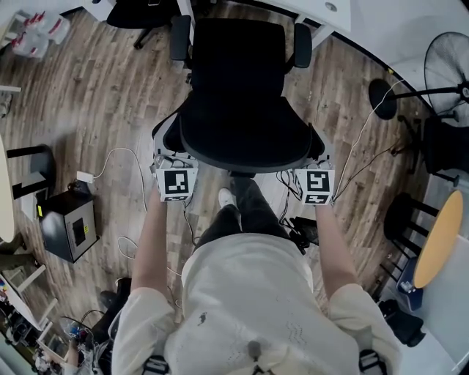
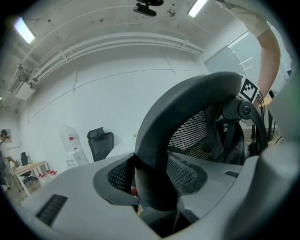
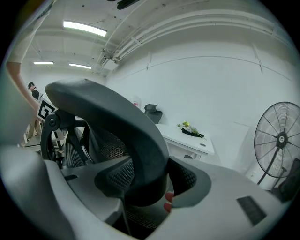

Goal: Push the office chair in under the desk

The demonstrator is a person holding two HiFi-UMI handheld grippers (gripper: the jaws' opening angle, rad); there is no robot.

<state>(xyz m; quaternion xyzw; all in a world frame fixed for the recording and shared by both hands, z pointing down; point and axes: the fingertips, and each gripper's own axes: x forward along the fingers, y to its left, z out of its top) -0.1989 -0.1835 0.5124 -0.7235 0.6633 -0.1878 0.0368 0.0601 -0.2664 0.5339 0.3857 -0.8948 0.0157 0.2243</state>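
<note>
A black office chair (image 1: 234, 110) stands on the wood floor, its seat toward the white desk (image 1: 322, 11) at the top and its backrest toward me. My left gripper (image 1: 167, 143) is at the backrest's left edge and my right gripper (image 1: 320, 146) at its right edge. In the left gripper view the dark backrest rim (image 2: 187, 108) runs between the jaws, and the left gripper (image 2: 154, 183) is shut on it. The right gripper (image 3: 150, 180) is likewise shut on the backrest rim (image 3: 122, 117). The white desk (image 3: 187, 138) shows beyond it.
A standing fan (image 1: 447, 66) and a round wooden table (image 1: 440, 238) are at the right. A black box (image 1: 69, 227) and loose cables (image 1: 124, 157) lie on the floor at the left. Another chair's base (image 1: 143, 15) is at the top left.
</note>
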